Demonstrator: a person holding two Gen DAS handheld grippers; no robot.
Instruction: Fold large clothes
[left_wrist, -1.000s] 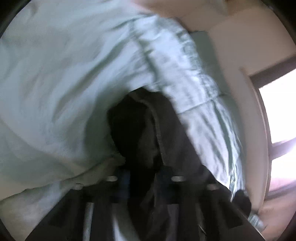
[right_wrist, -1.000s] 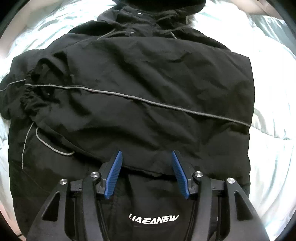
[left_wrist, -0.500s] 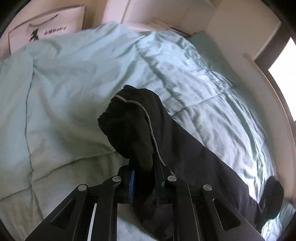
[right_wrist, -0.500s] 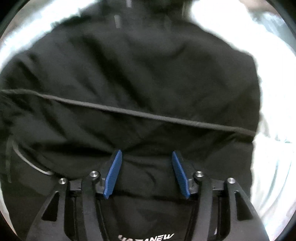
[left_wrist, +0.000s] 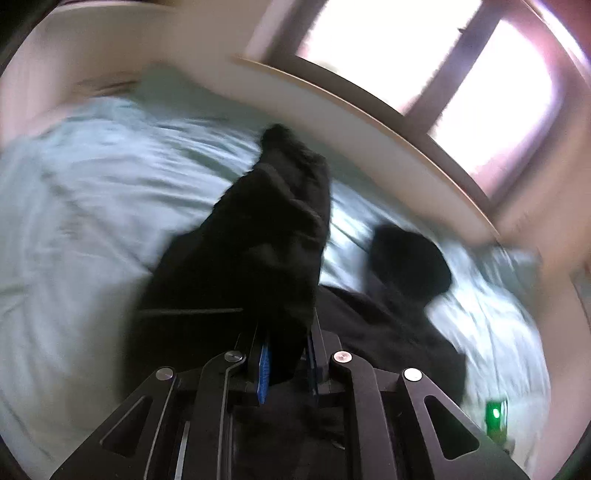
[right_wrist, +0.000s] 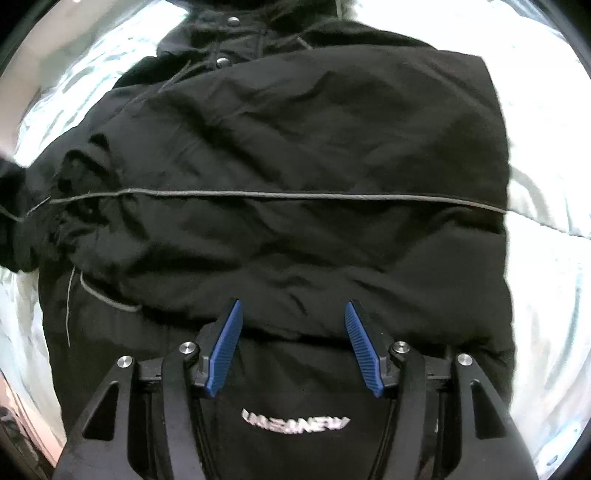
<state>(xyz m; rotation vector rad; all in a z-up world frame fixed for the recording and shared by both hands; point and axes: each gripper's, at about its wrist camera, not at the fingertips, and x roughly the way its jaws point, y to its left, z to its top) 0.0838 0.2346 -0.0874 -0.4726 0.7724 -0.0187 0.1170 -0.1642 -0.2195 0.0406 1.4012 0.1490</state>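
- The left gripper (left_wrist: 286, 363) sits at the bottom centre of the left wrist view, its blue pads (left_wrist: 263, 373) pinched tight on a thick fold of black fabric.
- That fabric is the sleeve (left_wrist: 273, 229) of a black jacket, which rises from between the pads toward the upper middle of the frame and ends in a bunched cuff.
- To the right of the sleeve, more of the black jacket (left_wrist: 388, 317) lies on the bedding, with a rounded dark lump, possibly the hood (left_wrist: 410, 262), at right centre.
- Around it spreads a pale blue-green duvet (left_wrist: 85, 206), smeared by motion blur across the left half of the frame.
- Beyond the duvet a white bed rail (left_wrist: 369, 125) curves from upper middle to right, and bright windows (left_wrist: 491, 88) fill the upper right.
- A small green light (left_wrist: 494, 415) glows at the lower right; what carries it cannot be made out.
- The right gripper (right_wrist: 293, 332) shows at the bottom centre of the right wrist view, its blue pads (right_wrist: 225, 347) spread well apart with nothing clamped between them, hanging over the jacket.
- Below it the jacket body (right_wrist: 295, 155) fills most of the frame, lying folded on the bedding.
- A thin grey piping line (right_wrist: 295, 195) crosses it from left to right at mid-height.
- White lettering (right_wrist: 295, 424) shows between the gripper arms at the bottom.
- Metal snaps (right_wrist: 222, 62) sit near the collar at the upper left centre.
- Bright bedding (right_wrist: 546, 266) shows along the left and right edges.
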